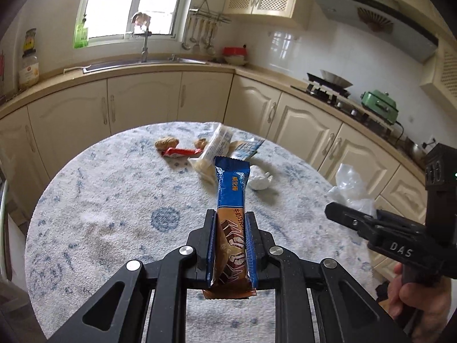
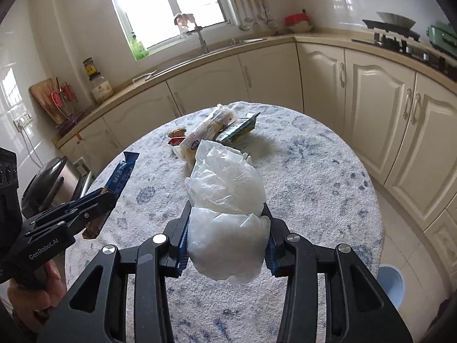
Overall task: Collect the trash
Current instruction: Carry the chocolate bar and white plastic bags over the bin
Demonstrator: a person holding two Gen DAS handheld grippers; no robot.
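Left tool clamped on blue choc bar wrapper, right tool squeezing a crumpled plastic bag, both above the surface w/ other wrappers.

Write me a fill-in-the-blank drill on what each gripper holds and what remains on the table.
The left gripper is shut on a ____ snack wrapper.
The right gripper clamps a crumpled plastic ____.
A ____ wrapper lies by the peanuts.
The table top is ____ in shape.

Missing: blue; bag; red; round
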